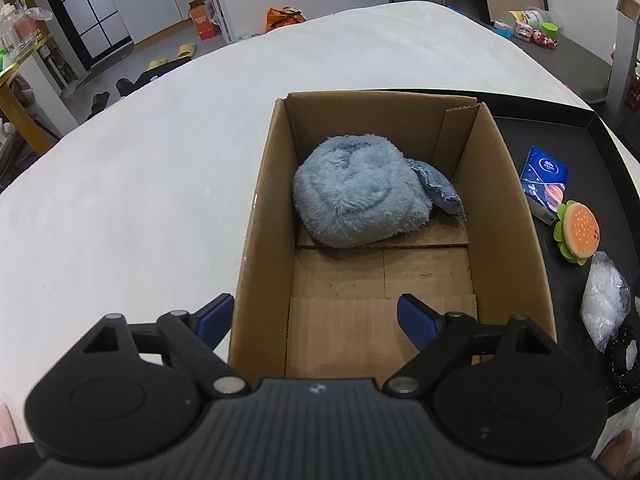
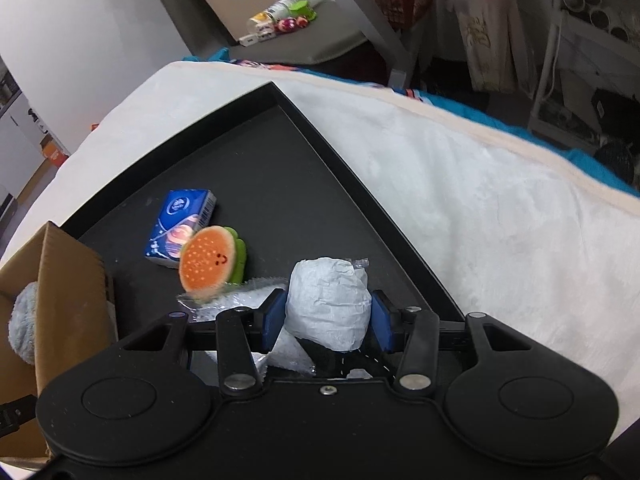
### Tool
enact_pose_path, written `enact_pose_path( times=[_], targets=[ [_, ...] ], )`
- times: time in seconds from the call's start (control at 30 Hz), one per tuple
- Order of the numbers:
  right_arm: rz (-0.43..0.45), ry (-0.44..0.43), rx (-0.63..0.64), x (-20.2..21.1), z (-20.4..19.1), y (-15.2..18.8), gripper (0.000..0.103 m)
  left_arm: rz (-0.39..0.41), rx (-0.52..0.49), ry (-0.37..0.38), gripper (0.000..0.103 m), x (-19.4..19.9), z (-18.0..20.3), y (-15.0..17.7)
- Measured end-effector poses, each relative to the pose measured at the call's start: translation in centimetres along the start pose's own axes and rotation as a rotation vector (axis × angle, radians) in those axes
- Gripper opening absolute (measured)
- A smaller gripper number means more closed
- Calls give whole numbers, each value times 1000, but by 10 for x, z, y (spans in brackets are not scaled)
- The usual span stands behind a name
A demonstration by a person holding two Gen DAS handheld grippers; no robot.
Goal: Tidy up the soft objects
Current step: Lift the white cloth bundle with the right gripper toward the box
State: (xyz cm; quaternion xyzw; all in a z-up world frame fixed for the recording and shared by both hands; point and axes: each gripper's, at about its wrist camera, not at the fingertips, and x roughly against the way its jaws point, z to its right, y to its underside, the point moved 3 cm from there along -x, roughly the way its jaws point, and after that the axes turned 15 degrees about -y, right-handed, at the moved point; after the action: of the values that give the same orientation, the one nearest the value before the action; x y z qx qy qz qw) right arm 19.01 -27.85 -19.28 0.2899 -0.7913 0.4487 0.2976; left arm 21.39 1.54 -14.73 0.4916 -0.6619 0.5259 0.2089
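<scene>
An open cardboard box (image 1: 508, 216) lies on the white bed cover, holding a fluffy light-blue cloth (image 1: 356, 192) and a denim-blue piece (image 1: 438, 190) at its far end. My left gripper (image 1: 316, 318) hangs open over the box's near end, one finger outside the left wall, nothing between its pads. In the right wrist view my right gripper (image 2: 326, 318) is shut on a white wrapped bundle (image 2: 328, 304), held above the black tray (image 2: 280, 152). An orange and green burger-shaped sponge (image 2: 210, 262) and a blue tissue pack (image 2: 182, 226) lie on the tray.
A clear plastic bag (image 1: 604, 300) and a dark netted item (image 1: 624, 356) lie at the tray's near side. White plush cover (image 2: 480, 220) spreads right of the tray. The box corner (image 2: 68, 280) stands left of my right gripper. Room clutter lies beyond the bed.
</scene>
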Motion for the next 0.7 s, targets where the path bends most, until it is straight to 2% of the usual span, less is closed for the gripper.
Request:
enact_pose_path(
  times=[0.7],
  targets=[
    [24, -76, 159, 30, -69, -14, 45, -20, 45, 67, 64, -7, -25, 4]
  ],
)
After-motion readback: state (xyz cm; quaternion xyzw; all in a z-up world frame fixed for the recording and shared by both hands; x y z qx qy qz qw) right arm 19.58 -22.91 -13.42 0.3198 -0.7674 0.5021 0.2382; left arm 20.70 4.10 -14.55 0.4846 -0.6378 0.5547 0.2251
